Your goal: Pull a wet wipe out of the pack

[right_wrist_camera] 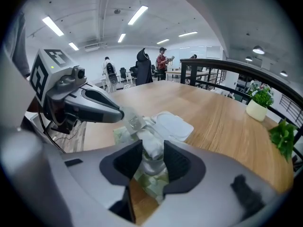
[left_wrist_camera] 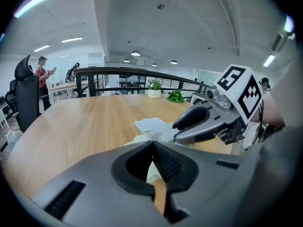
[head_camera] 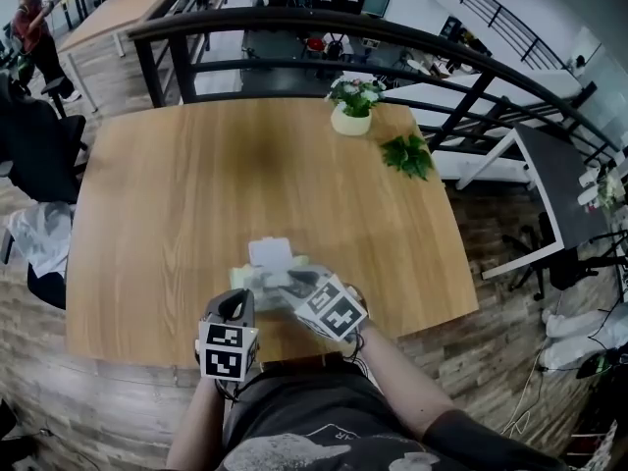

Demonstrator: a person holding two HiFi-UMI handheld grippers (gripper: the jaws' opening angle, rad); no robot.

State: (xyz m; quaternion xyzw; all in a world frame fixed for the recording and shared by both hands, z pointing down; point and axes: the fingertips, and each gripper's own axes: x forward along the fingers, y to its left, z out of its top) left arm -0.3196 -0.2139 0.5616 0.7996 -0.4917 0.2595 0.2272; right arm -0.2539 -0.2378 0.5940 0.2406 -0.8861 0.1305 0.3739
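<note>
A pale green wet wipe pack (head_camera: 245,276) lies near the front edge of the wooden table (head_camera: 196,184), its white lid (head_camera: 271,253) flipped open. A crumpled white wipe (right_wrist_camera: 150,143) sticks up out of the pack (right_wrist_camera: 152,182). My right gripper (right_wrist_camera: 152,150) is open, its pads on either side of the wipe with a little gap. It comes in from the right in the left gripper view (left_wrist_camera: 175,131). My left gripper (right_wrist_camera: 121,114) is shut, pinching a clear film flap (right_wrist_camera: 135,122) at the pack's left end. In the head view both grippers, left (head_camera: 242,294) and right (head_camera: 287,285), meet over the pack.
A white pot with a flowering plant (head_camera: 353,116) and a loose green sprig (head_camera: 407,155) sit at the table's far right. A black railing (head_camera: 392,32) runs behind the table. A black chair (head_camera: 34,150) stands at the left, and a person (head_camera: 34,32) farther off.
</note>
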